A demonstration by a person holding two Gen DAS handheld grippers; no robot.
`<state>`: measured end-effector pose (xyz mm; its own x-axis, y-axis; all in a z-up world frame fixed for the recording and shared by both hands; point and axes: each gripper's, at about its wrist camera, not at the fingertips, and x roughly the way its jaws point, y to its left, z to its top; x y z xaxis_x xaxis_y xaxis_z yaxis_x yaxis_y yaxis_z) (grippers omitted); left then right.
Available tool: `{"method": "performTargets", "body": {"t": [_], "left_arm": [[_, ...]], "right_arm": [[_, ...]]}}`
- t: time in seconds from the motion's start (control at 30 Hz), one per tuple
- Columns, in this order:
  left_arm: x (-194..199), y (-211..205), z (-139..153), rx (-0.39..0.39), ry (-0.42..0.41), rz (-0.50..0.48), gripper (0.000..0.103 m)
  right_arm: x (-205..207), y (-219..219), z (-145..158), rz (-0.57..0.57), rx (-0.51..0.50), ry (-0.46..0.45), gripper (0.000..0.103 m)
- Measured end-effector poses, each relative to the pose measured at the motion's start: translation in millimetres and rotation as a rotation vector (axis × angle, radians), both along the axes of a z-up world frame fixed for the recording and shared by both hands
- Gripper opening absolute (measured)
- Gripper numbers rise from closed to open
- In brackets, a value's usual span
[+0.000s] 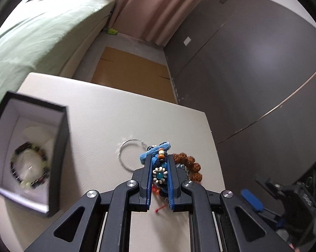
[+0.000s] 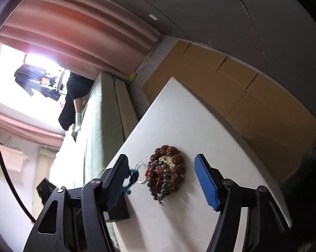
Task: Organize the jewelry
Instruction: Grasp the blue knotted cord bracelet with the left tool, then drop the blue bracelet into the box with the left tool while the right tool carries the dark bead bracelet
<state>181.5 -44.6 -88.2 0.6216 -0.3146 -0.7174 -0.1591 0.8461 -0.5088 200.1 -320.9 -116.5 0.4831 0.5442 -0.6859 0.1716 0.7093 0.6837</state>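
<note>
A: Pinching the blue cord bracelet (image 1: 158, 163) over the table (image 1: 90, 113), your left gripper (image 1: 160, 171) is nearly closed — soft, light; grip the cord.

B: Your right gripper (image 2: 162, 180) gapes, empty, around the bead pile (image 2: 167, 173) — probably rigid beads.

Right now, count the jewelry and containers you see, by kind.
Bead bracelets: 3 (boxed one, brown, grey)
Blue cord bracelet: 1, in the left gripper
Silver hoop: 1
Box: 1
Total: 6
</note>
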Motion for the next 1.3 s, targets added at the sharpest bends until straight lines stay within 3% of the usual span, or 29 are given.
{"method": "performTargets", "body": {"t": [0.1, 0.27, 0.4, 0.73, 0.83, 0.97, 1.3], "left_arm": [[-10, 11, 8, -0.013, -0.006, 0.024, 0.012], [-24, 27, 30, -0.002, -0.064, 0.063, 0.012], [-31, 39, 40, -0.002, -0.079, 0.079, 0.012], [-52, 81, 51, -0.009, -0.099, 0.127, 0.012], [-56, 92, 50, -0.022, -0.095, 0.139, 0.012], [-58, 101, 50, -0.032, -0.099, 0.147, 0.012], [-62, 118, 48, -0.053, -0.091, 0.157, 0.012]], "right_arm": [[1, 10, -9, 0.025, -0.023, 0.032, 0.05], [1, 26, -24, 0.06, -0.019, 0.088, 0.046], [1, 41, -40, 0.08, -0.03, 0.152, 0.034], [-4, 65, -65, 0.082, 0.015, 0.238, 0.032], [-5, 70, -72, 0.082, 0.017, 0.253, 0.016], [-9, 69, -62, 0.07, 0.047, 0.199, 0.01], [-16, 76, 3, 0.124, 0.081, -0.086, 0.01]]}}
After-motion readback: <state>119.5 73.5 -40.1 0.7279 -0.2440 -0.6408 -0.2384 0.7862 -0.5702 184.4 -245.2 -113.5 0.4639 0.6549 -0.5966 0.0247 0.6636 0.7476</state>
